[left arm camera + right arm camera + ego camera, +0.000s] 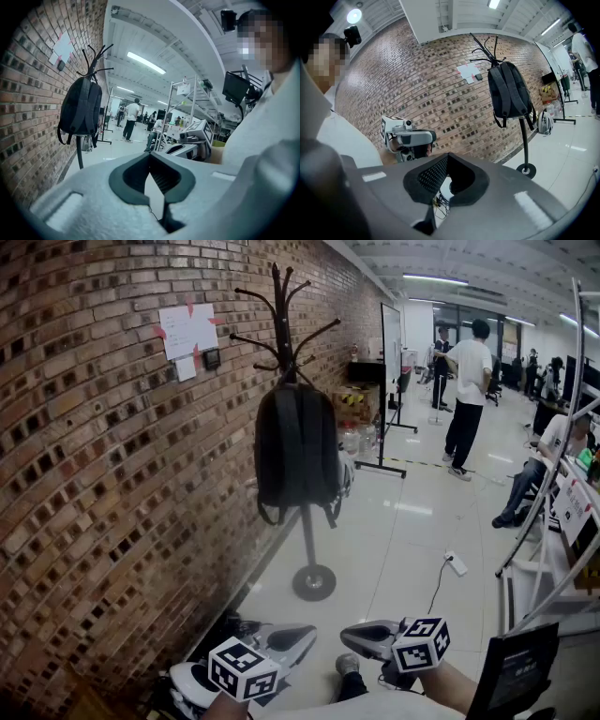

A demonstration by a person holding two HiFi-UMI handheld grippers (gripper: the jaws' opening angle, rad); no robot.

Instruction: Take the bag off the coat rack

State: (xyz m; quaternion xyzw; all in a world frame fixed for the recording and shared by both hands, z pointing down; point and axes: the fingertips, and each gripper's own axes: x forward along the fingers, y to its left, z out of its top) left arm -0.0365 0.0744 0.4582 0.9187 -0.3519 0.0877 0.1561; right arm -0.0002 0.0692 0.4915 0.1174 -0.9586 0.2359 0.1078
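The black backpack [298,448] hangs on the coat rack [286,324], untouched. Both the left claw [281,641] and right claw [367,637] are closed, empty, well short; everything remains.

Bag [298,442]: black woven cloth, matt. Coat rack [308,538]: dark metal pole and base, smooth, slight sheen. Wall [103,484]: bare brick, rough. Floor [403,531]: pale, smooth, glossy, reflective. Sheets [187,331] on the wall: white paper. Left claw [150,155] and right claw [448,155]: matt plastic shells, dark ribbed pads [165,177]
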